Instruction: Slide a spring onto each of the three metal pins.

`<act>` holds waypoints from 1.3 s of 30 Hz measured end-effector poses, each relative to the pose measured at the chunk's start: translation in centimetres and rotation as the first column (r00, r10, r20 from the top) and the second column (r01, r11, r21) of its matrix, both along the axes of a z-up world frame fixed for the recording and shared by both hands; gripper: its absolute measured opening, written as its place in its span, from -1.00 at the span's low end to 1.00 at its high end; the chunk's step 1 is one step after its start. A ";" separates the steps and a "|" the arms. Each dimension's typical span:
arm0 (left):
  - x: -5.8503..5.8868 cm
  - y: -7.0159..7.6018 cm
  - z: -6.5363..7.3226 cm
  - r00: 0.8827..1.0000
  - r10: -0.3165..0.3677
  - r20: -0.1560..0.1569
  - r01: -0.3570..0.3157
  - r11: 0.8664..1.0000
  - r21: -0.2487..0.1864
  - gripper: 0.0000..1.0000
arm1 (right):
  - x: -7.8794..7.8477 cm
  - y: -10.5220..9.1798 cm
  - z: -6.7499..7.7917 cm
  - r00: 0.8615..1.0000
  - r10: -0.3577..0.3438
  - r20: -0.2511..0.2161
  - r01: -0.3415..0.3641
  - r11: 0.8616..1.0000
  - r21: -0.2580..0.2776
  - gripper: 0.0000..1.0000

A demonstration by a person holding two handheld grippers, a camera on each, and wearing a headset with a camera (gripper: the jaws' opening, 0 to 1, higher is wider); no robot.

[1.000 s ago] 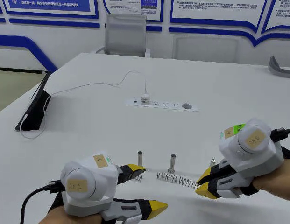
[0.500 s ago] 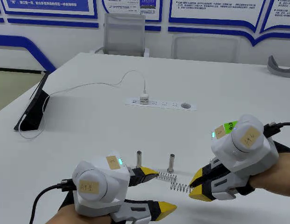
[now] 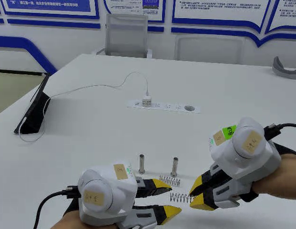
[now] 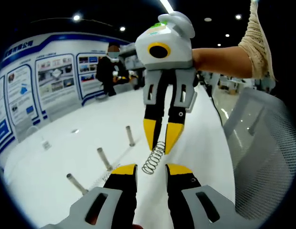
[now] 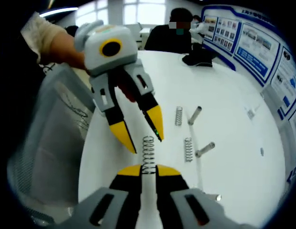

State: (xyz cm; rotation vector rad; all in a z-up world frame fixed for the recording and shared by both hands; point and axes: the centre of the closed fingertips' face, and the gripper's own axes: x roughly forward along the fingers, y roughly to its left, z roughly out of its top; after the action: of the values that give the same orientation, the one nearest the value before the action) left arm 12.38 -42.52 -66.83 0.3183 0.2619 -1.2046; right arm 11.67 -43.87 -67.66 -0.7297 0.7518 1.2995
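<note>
Both claws closer together than a second ago, held spring drawn back from pins toward person. Right claw [image 3: 194,194] pinched shut on one end of spring [image 3: 181,197]. Spring's long axis level, pointing at left claw [image 3: 172,196], free end at mouth of its open, empty jaws. Beyond: loose spring [image 3: 169,181] flat on table [image 3: 90,124], then pin [image 3: 141,163] and second pin [image 3: 175,167], upright. Held spring lies crosswise to pins; likely needs tipping upright.
</note>
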 end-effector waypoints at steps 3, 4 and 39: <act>-0.1 -0.1 0.0 1.000 -0.009 0.004 0.009 1.000 0.004 -0.60 | -0.2 0.1 0.0 1.000 0.012 -0.003 -0.012 1.000 -0.002 -0.76; -0.2 -0.1 -0.1 1.000 -0.015 0.008 0.015 1.000 0.007 -0.63 | -0.4 0.1 0.1 1.000 0.019 -0.006 -0.019 1.000 -0.003 -0.76; -1.6 -0.5 -0.7 0.997 -0.076 0.026 0.075 0.996 0.056 -0.78 | -1.5 2.5 3.5 0.997 0.060 -0.037 -0.058 0.997 0.058 -0.76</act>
State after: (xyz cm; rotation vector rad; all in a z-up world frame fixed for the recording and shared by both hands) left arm 10.81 -43.00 -67.52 0.3956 0.2610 -1.2682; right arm 10.17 -41.41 -64.19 -0.6873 0.7260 1.3868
